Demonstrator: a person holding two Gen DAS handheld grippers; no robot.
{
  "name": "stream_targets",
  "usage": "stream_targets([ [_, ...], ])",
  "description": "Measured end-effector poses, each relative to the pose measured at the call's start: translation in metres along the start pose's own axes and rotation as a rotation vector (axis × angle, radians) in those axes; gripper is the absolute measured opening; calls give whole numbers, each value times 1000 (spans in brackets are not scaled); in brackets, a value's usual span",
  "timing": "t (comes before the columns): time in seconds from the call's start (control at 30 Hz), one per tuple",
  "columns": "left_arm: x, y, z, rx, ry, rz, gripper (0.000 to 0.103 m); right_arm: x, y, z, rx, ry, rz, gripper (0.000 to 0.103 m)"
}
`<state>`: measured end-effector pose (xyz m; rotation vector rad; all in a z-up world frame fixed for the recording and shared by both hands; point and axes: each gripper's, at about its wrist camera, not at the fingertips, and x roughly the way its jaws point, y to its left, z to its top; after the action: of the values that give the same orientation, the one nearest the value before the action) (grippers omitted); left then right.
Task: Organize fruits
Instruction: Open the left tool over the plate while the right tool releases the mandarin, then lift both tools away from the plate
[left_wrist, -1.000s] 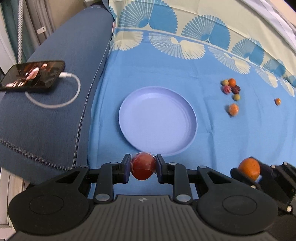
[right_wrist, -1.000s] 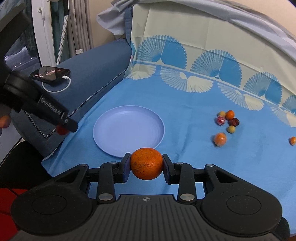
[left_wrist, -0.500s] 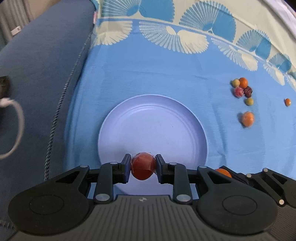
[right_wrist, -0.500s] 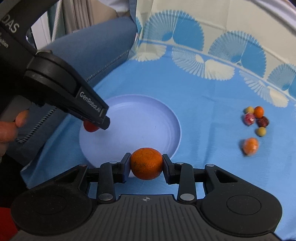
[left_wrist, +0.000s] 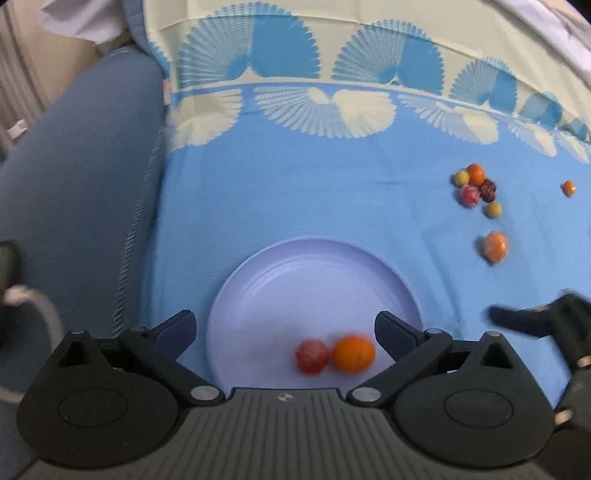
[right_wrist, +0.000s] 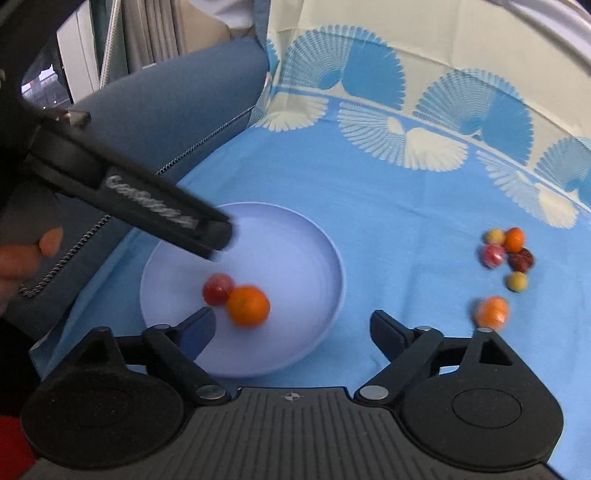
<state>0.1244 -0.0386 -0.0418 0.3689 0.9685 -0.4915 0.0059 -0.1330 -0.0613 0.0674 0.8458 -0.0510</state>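
Blue cloth (left_wrist: 332, 192) w/ cream fan pattern spreads over the surface & runs up at the back. Dark blue cushion (left_wrist: 81, 177) w/ stitched edge lies along its left side. White cable (left_wrist: 44, 314) rests on cushion, far left.

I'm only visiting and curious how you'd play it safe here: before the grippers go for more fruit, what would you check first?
1. Left gripper open, holding nothing: ok.
2. Right gripper open, holding nothing: ok.
3. Red fruit and orange lie inside the plate: ok.
4. Both at rest: cannot tell, they look blurred.
5. Remaining fruit cluster in plain view on the blue cloth: ok.
6. Room left on the plate: ok.
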Motion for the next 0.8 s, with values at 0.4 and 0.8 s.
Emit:
stream_targets([
  [0.4, -69, -1, -76, -64, 89, 122, 103, -93, 15, -50, 70, -43, -24, 100],
  [0.8, -121, -29, -107, -79, 32, 94, 103, -153, 32, -66, 20, -190, -79, 102],
])
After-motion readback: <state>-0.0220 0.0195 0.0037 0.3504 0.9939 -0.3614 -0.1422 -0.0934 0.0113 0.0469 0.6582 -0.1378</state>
